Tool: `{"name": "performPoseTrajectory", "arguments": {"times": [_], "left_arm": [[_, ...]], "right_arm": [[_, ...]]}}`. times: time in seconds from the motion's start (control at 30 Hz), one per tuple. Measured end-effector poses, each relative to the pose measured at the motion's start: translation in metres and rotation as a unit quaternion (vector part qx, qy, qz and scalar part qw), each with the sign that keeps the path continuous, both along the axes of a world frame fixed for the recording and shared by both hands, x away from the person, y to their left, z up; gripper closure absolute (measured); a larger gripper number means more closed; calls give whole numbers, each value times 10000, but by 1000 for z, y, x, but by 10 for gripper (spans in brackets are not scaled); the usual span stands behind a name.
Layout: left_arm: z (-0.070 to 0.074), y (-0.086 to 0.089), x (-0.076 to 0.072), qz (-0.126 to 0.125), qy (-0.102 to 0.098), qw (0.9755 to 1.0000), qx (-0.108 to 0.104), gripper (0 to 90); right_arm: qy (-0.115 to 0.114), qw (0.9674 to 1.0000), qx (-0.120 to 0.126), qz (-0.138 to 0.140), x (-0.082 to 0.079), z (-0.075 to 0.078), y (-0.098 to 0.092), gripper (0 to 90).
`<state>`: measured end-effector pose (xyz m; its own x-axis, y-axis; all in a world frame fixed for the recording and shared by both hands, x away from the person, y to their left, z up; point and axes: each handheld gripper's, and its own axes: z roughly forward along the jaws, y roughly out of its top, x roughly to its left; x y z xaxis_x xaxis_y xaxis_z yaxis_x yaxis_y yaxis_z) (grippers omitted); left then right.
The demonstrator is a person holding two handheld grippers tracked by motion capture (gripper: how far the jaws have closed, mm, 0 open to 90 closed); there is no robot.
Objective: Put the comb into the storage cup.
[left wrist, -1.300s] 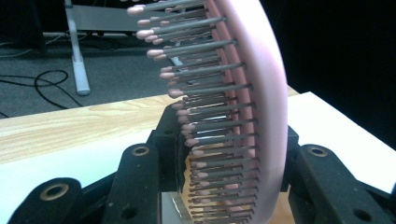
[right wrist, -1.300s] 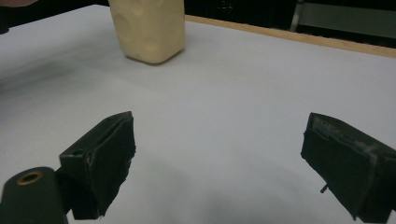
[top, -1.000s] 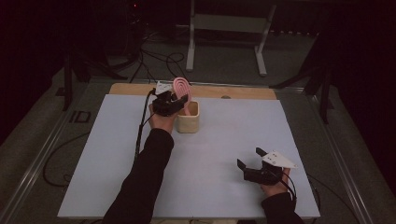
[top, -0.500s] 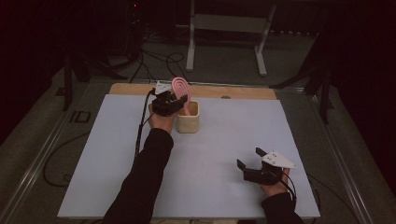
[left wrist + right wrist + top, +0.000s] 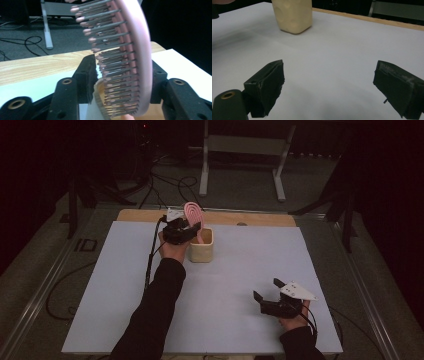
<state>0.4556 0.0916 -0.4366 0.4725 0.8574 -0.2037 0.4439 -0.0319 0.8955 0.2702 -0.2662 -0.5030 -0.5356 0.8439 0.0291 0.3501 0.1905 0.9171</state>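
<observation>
Fingers of the left gripper [image 5: 120, 75] clamp a pink hairbrush [image 5: 132, 57] above a cream cup [image 5: 201, 245]; right gripper [image 5: 329, 87] fingers spread apart over the white counter [image 5: 337, 45].

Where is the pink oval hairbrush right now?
High view, far left-centre of the table: the pink oval hairbrush stands handle-down in the cream square holder, head between the left gripper's jaws.
</observation>
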Motion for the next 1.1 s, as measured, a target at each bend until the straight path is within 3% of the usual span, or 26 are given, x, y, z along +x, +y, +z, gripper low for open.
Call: {"name": "performPoseTrajectory", "arguments": {"times": [0.3,0.67,0.83,1.1], "left_arm": [[-1,-1,-1,159,26,9998,133,424],[0,-3,-2,355,-9,9991,217,236],[-2,-2,-1,440,107,9988,210,169],[-3,-1,-2,463,124,9984,315,118]], "right_arm": [[-1,10000,-17,-5,0,0,0,96],[1,10000,-11,3,0,0,0,96],[2,10000,-15,7,0,0,0,96],[12,10000,-11,15,0,-1,1,96]]}}
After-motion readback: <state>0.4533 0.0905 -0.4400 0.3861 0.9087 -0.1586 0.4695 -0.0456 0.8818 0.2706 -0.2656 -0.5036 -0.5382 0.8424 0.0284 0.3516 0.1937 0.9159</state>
